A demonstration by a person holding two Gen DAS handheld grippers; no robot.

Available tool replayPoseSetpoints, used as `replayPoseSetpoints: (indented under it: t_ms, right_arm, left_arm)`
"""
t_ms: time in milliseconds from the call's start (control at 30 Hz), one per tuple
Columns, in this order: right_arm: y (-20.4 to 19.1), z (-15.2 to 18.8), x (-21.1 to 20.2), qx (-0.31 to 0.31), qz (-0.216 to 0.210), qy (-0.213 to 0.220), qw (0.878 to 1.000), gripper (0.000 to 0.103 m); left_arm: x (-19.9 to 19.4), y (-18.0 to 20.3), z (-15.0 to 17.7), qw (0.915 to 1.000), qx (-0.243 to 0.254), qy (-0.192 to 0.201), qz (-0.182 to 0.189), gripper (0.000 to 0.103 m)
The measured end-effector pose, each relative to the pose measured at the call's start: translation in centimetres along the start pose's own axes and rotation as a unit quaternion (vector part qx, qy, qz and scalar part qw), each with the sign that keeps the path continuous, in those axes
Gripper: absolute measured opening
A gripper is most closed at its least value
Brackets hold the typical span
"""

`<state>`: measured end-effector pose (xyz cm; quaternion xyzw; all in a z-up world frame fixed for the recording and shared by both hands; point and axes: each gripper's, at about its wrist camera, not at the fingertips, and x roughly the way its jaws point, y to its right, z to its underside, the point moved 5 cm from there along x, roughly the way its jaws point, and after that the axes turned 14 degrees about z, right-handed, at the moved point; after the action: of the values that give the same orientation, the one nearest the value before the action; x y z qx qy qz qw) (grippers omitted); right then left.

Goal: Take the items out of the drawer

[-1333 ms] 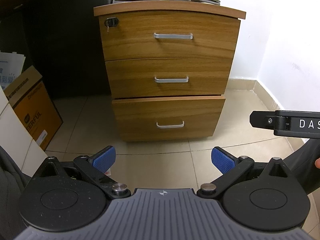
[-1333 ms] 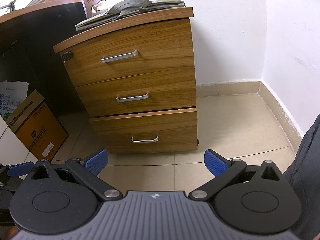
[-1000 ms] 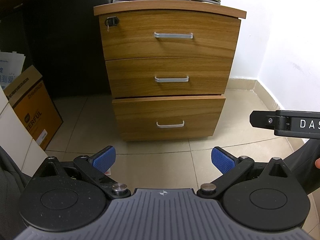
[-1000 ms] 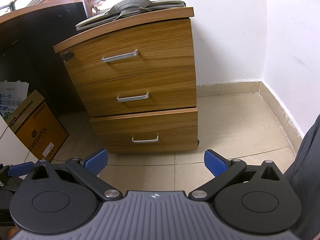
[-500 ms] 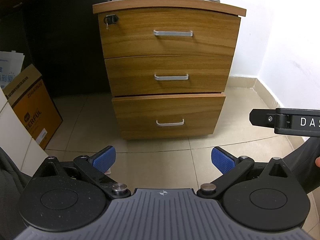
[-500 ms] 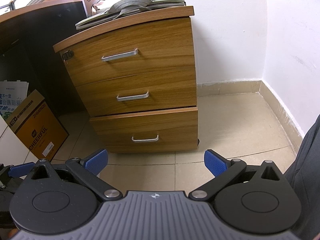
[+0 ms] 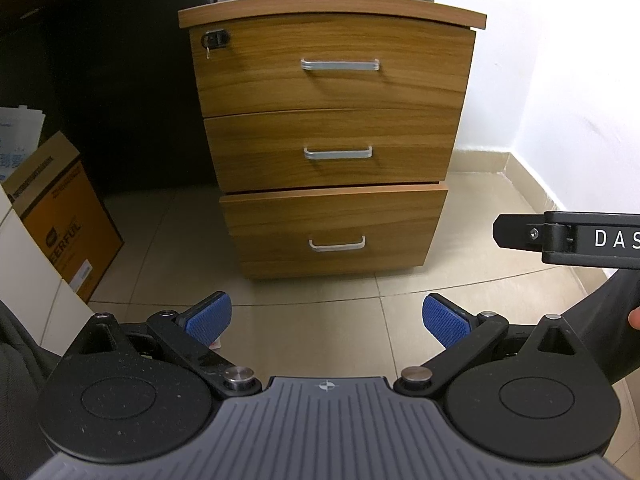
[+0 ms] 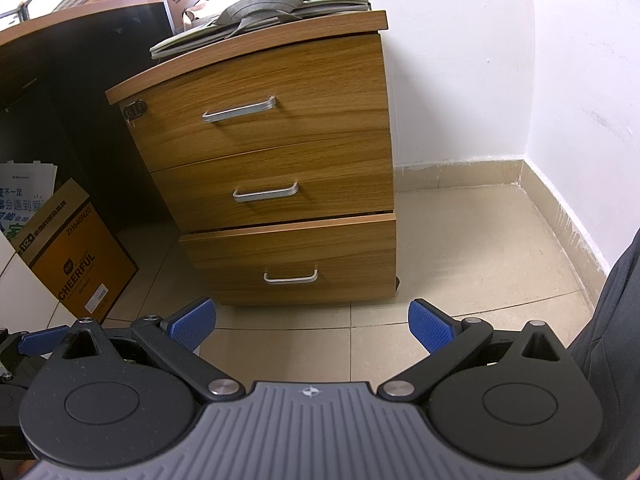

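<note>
A wooden three-drawer cabinet (image 7: 332, 128) (image 8: 272, 168) stands on the tiled floor ahead of both grippers. Each drawer front carries a silver handle: top handle (image 7: 340, 65), middle handle (image 7: 338, 153), bottom handle (image 7: 337, 245). The bottom drawer (image 7: 334, 228) (image 8: 292, 256) juts out slightly; its contents are hidden. My left gripper (image 7: 327, 322) is open and empty, well short of the cabinet. My right gripper (image 8: 312, 326) is also open and empty, facing the cabinet from the right; part of it shows at the right edge of the left wrist view.
A grey bag (image 8: 260, 12) lies on the cabinet top. An orange cardboard box (image 7: 60, 216) (image 8: 76, 256) stands on the floor at the left beside a dark desk (image 8: 60, 56). White walls and a tiled skirting (image 8: 560, 208) close the corner on the right.
The left wrist view has crept slightly closer to the cabinet and tilted, so the drawers sit a little higher in frame. Both grippers stay open.
</note>
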<state>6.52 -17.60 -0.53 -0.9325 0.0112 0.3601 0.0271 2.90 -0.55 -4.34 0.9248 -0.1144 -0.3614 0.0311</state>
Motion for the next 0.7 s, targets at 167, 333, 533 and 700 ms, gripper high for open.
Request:
replayPoseSetpoints:
  t_ms: [167, 333, 533, 700]
  right_arm:
    - [-0.12, -0.07, 0.11, -0.001, 0.0, 0.0, 1.0, 0.103]
    - [-0.15, -0.17, 0.21, 0.0, 0.0, -0.001, 1.0, 0.103]
    - [-0.28, -0.28, 0.31, -0.001, 0.0, -0.001, 1.0, 0.103]
    - [-0.12, 0.13, 0.0, 0.0, 0.001, -0.001, 1.0, 0.103]
  left_arm:
    - [0.15, -0.09, -0.16, 1.0, -0.001, -0.002, -0.001, 0.103]
    - [0.24, -0.16, -0.32, 1.0, -0.001, -0.003, -0.002, 0.103]
    - [0.29, -0.26, -0.46, 1.0, -0.001, -0.005, -0.001, 0.103]
    - [0.24, -0.35, -0.51, 1.0, -0.003, -0.003, -0.001, 0.103]
